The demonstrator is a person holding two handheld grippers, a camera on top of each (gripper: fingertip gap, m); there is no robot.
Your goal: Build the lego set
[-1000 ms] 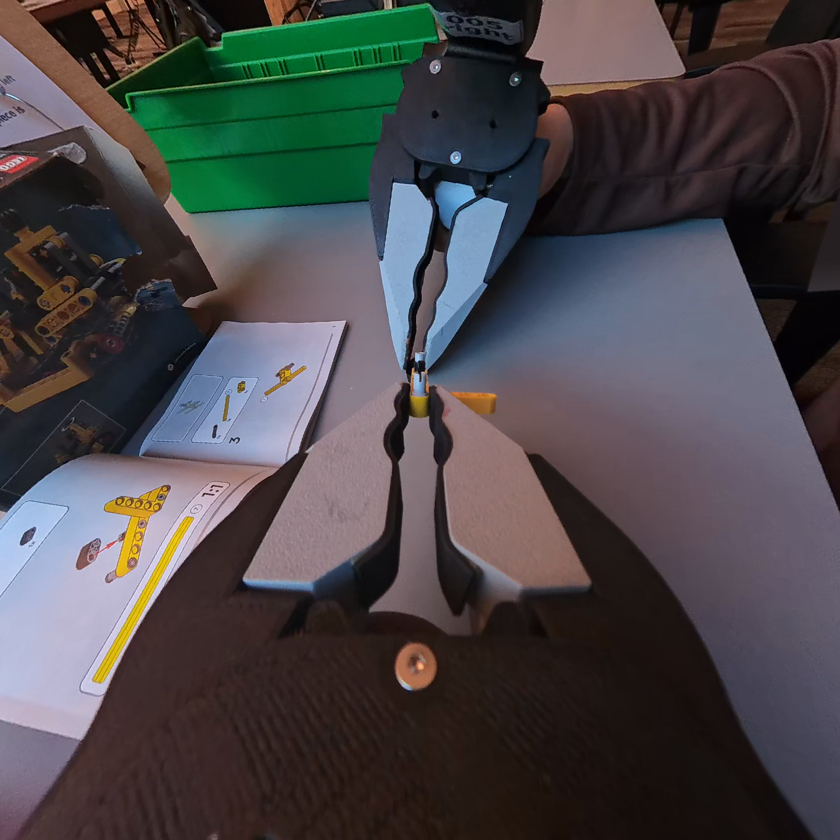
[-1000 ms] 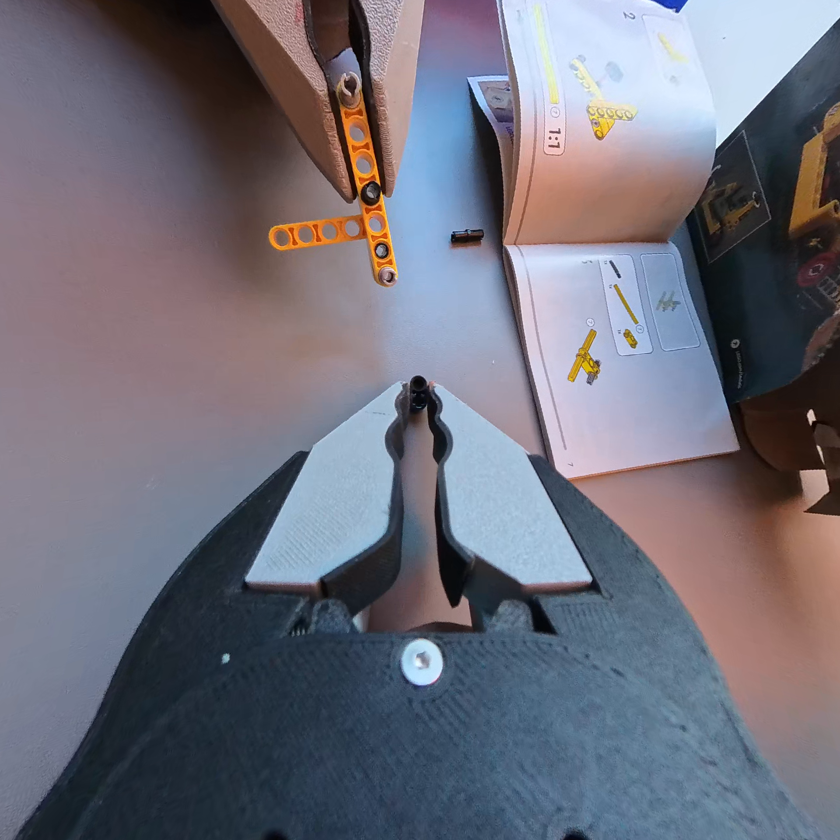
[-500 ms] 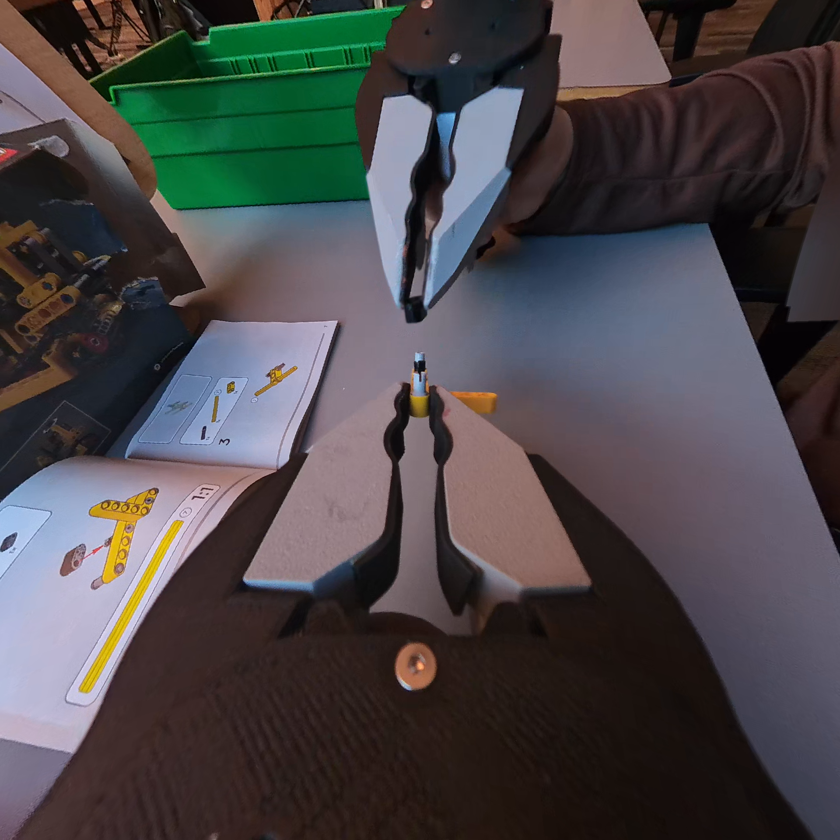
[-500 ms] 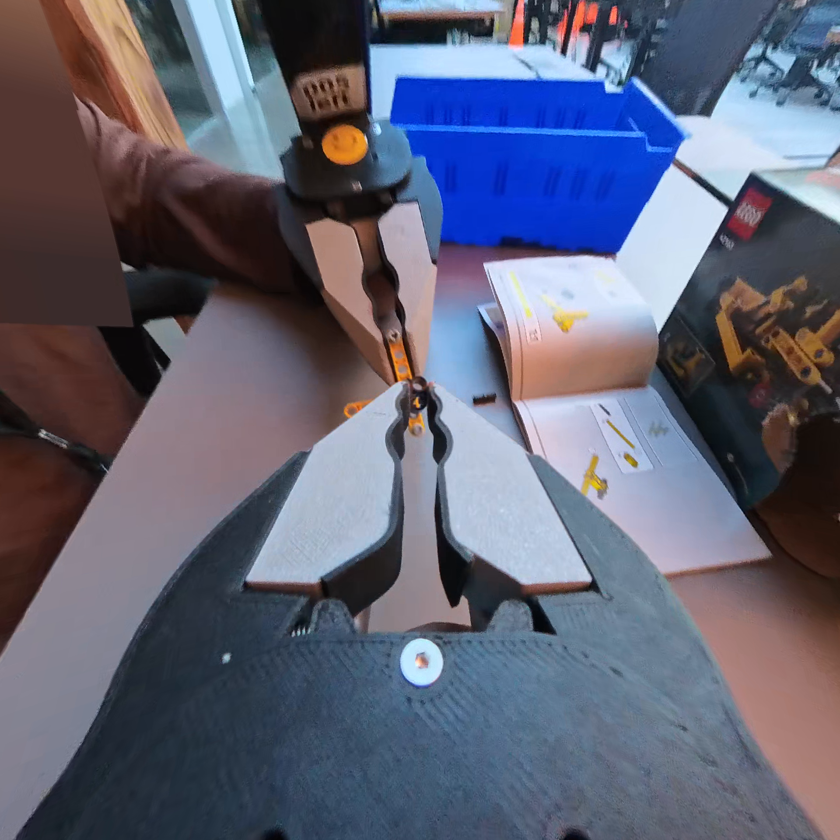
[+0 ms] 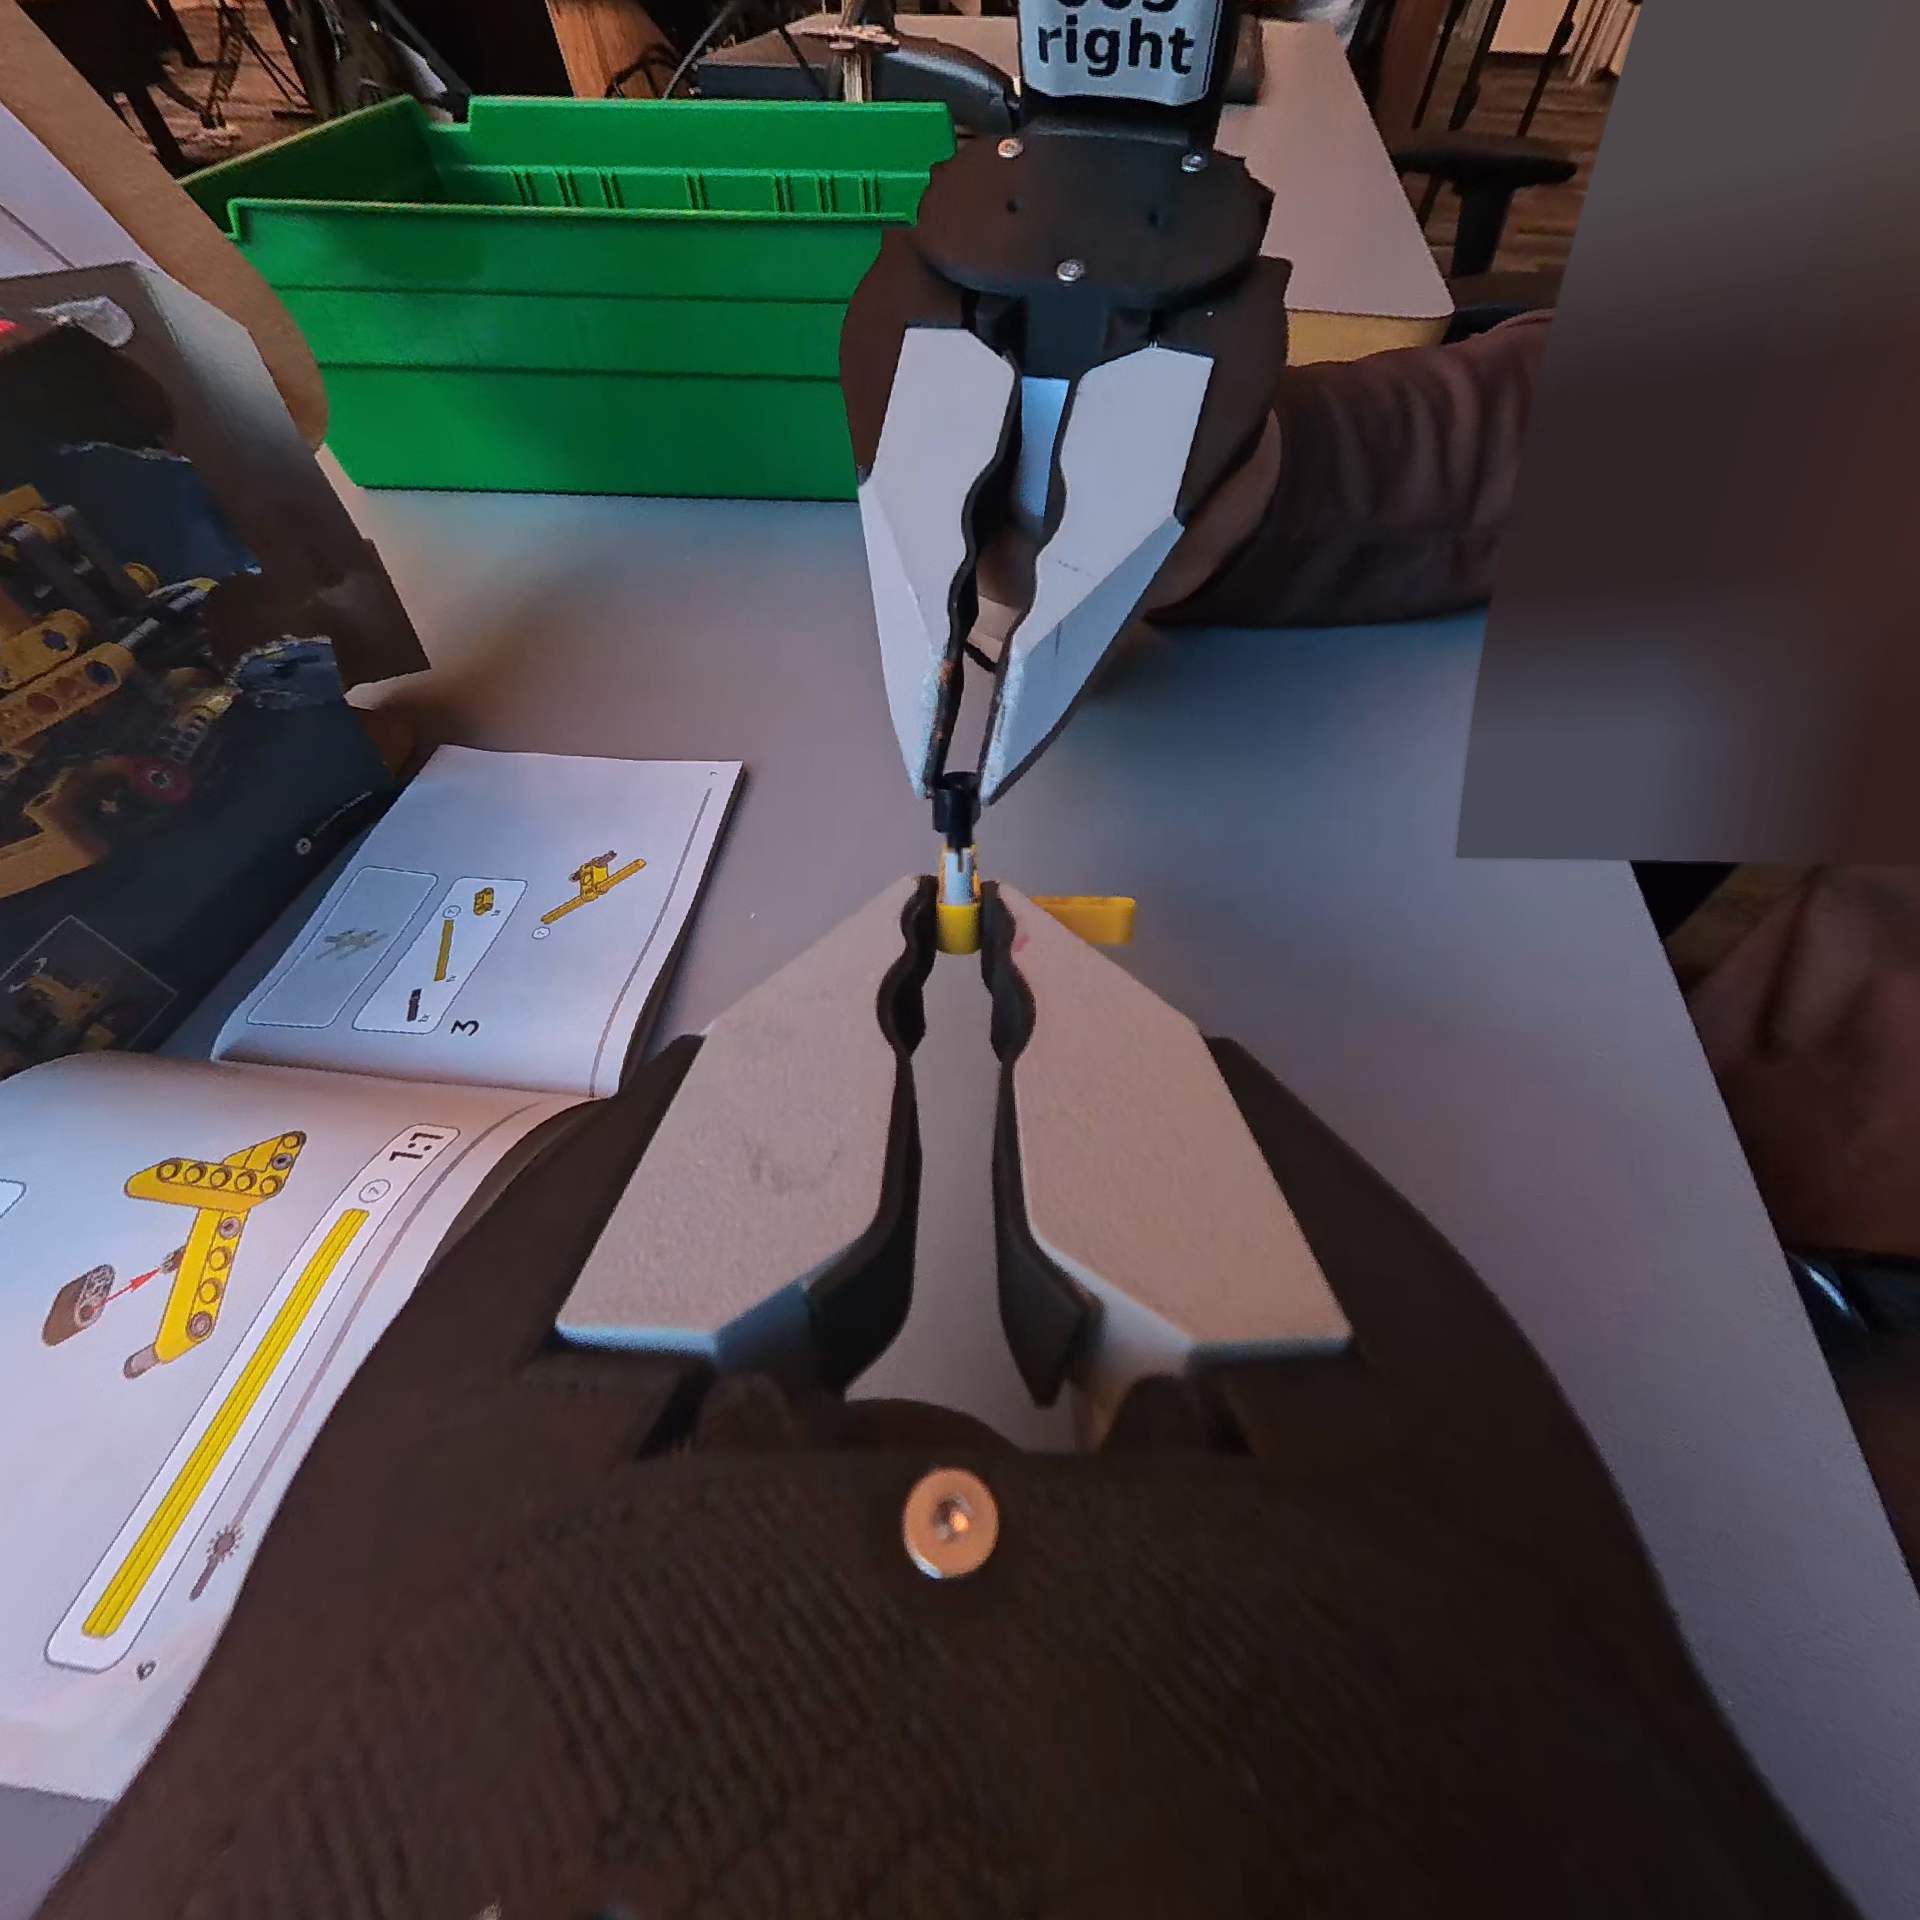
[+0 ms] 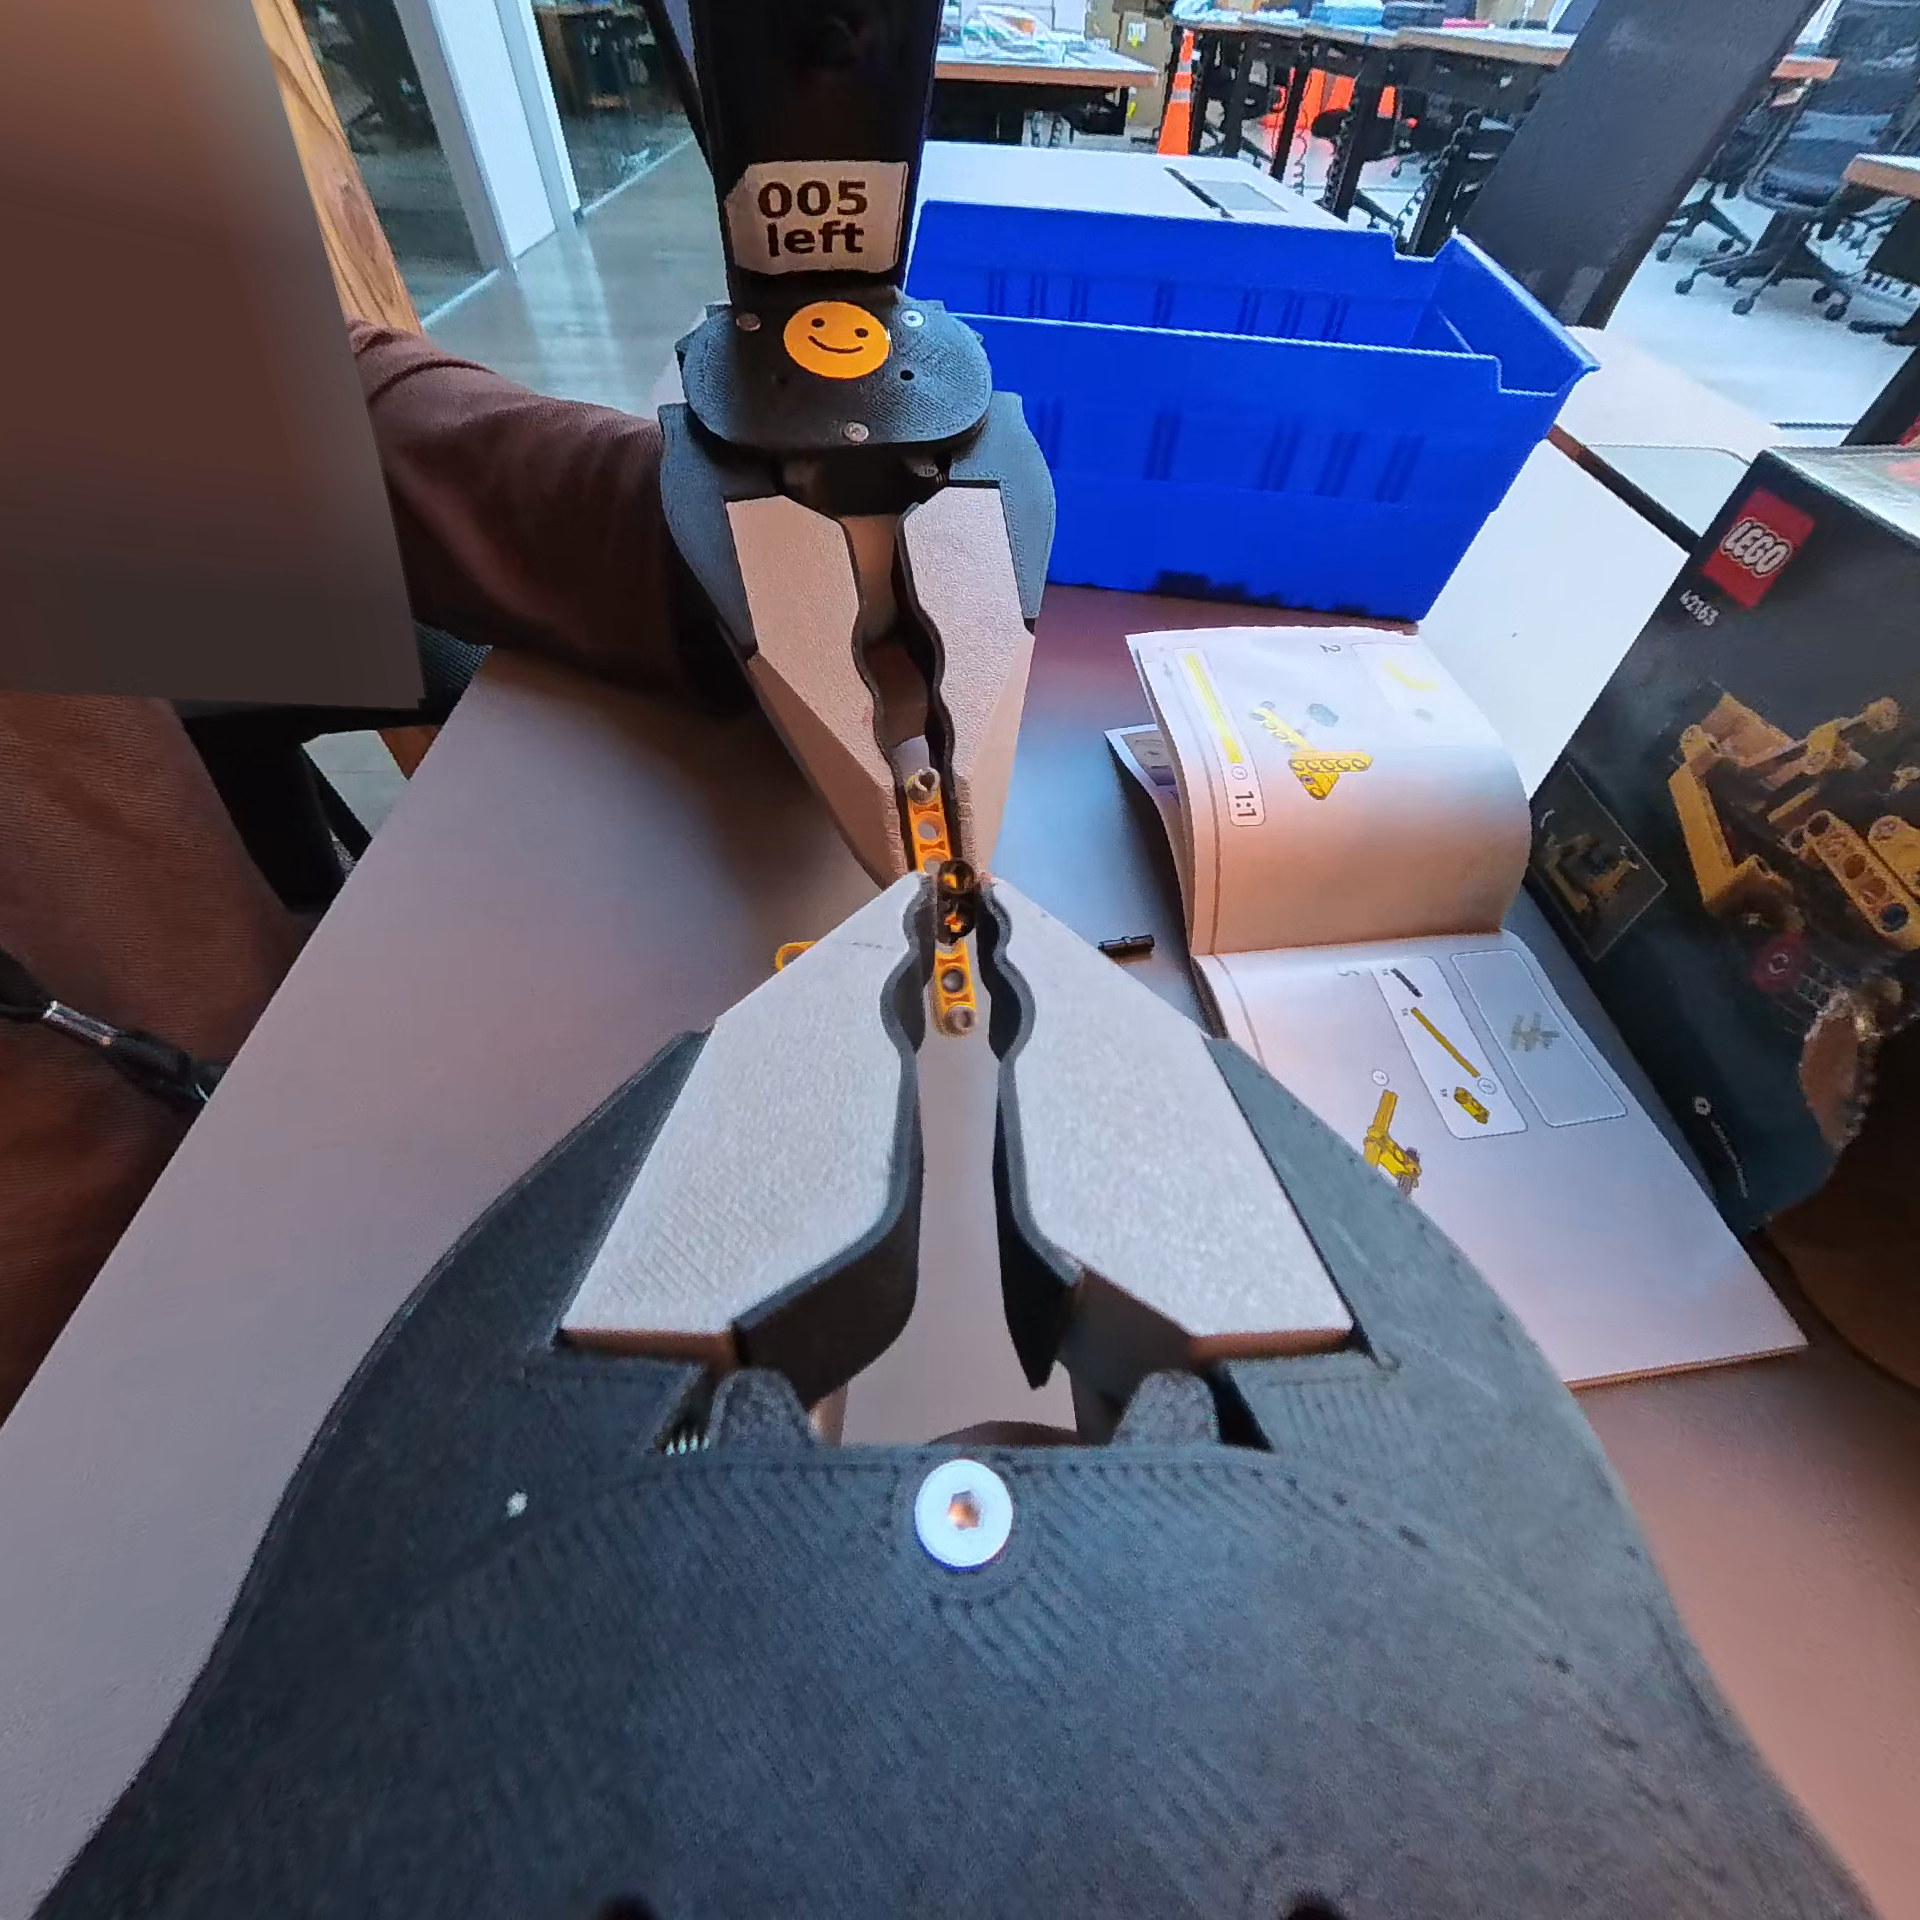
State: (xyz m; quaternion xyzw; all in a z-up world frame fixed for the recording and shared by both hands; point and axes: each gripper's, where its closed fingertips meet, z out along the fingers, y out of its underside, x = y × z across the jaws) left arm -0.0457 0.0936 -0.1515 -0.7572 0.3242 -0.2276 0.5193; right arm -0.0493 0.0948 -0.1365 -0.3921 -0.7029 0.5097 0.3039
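My left gripper (image 5: 956,912) is shut on a yellow holed beam (image 5: 956,923), held upright above the grey table (image 5: 1299,1039). A light pin sticks out of the beam's top end. A second yellow beam (image 5: 1086,920) crosses it to the right. My right gripper (image 6: 954,899) is shut on a small black pin (image 6: 954,891). In the left wrist view the right gripper (image 5: 956,790) points down with the black pin (image 5: 954,808) just above the beam's top end. In the right wrist view the left gripper (image 6: 928,831) holds the yellow beam (image 6: 954,982) right behind the pin.
An open instruction booklet (image 5: 468,935) and the set's dark box (image 5: 104,675) lie to the left, with a green bin (image 5: 582,312) behind. The right wrist view shows a blue bin (image 6: 1247,416), the booklet (image 6: 1403,883), the box (image 6: 1766,831) and a loose black pin (image 6: 1127,943) on the table. Less than 4 cm separates the two grippers' tips.
My right gripper swung up from pointing down at the table to facing the left gripper, then came down so the black pin sits just above the beam. The left gripper stayed still.
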